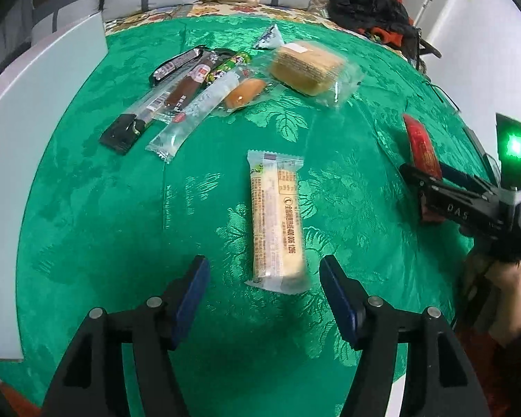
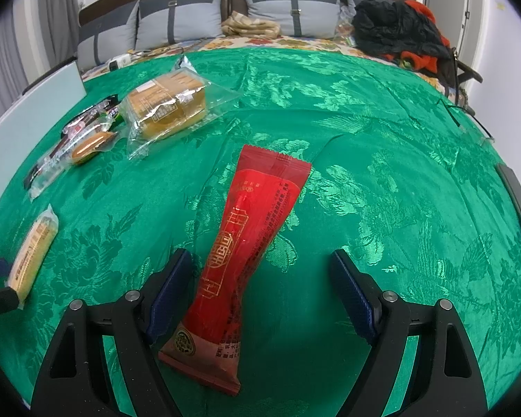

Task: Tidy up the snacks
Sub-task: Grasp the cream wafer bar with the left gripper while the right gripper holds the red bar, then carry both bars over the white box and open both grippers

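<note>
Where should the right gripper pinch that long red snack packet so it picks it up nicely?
Grip the red packet across its narrow waist, just below the middle, coming straight down from above. It lies flat on the green cloth, long and slim, so only its short width fits between the fingers. The right gripper is open and probably needs a slight turn to match the packet's tilt.

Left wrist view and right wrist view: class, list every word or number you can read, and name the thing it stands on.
"DAS": on the right gripper body.
"400 006 1266", last digits uncertain: on the pale snack bar.
Red packet: gold print, too small to read.
Other wrappers: too blurred.
</note>
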